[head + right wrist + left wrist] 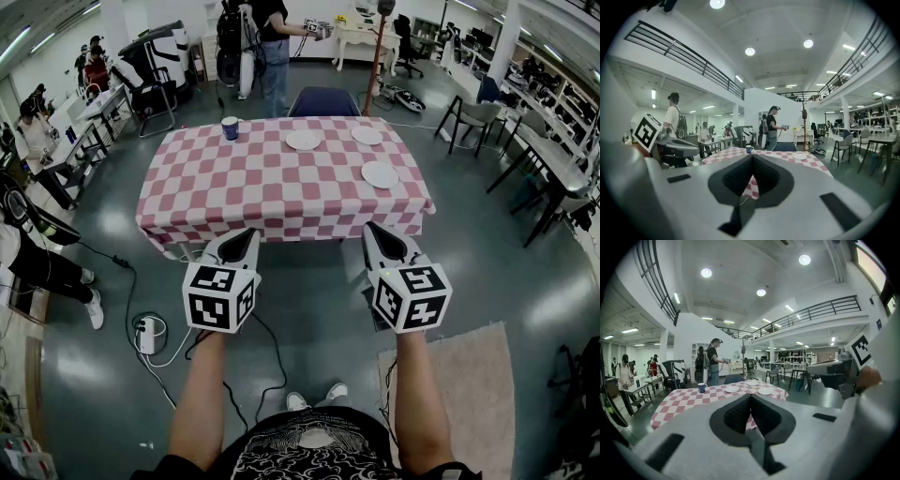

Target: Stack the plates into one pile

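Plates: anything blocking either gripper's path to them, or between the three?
Nothing visible: left gripper and right gripper hang short of the table's near edge; only bare checkered tablecloth lies before the three plates. The blue cup stands left of them, clear.

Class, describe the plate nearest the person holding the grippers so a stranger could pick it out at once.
Find the table with the pink-and-white checked cloth. Three white plates lie on its right half. The nearest plate lies alone by the right edge, while the centre plate and the corner plate sit side by side along the far edge.
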A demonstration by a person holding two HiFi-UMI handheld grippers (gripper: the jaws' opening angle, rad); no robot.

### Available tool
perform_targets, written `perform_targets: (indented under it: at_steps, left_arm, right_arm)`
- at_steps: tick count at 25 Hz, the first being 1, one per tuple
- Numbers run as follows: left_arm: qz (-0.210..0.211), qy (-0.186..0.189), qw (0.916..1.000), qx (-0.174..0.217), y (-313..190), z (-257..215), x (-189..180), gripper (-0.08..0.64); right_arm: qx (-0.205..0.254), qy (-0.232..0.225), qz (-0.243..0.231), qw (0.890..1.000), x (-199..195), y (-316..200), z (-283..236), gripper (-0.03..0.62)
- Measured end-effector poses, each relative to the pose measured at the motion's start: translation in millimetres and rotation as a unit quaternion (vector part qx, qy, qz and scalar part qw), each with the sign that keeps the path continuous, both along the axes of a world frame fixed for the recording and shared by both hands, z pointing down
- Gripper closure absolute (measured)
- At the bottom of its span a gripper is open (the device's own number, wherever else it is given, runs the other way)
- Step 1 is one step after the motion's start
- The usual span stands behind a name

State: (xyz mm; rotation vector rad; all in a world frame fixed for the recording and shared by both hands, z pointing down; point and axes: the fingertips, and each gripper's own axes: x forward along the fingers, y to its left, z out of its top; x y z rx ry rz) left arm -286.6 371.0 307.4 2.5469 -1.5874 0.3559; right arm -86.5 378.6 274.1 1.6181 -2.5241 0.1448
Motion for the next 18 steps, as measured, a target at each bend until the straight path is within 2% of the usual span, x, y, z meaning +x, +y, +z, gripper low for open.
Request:
perform_targets:
  at_steps: [8, 10, 18]
  left_arm:
    - [0.0, 0.009, 1.0, 0.005, -16.8, 2.6, -0.7, 0.555]
    - [-0.001, 0.014, 0.9999, 0.002, -23.1, 4.0, 0.3, 0.514]
    - [0.009, 0.019, 0.9998, -0.005, -53.9, 9.2, 12.9, 0.462]
  right_arm:
    - [-0.001, -0.002, 0.009, 1.0, -0.1, -14.8, 5.8, 0.585]
    - [-0.004, -0.001, 0.008, 1.0, -0.1, -19.4, 8.2, 0.555]
    - [-0.009, -0.004, 0.007, 1.0, 5.0, -46.6, 16.1, 0.49]
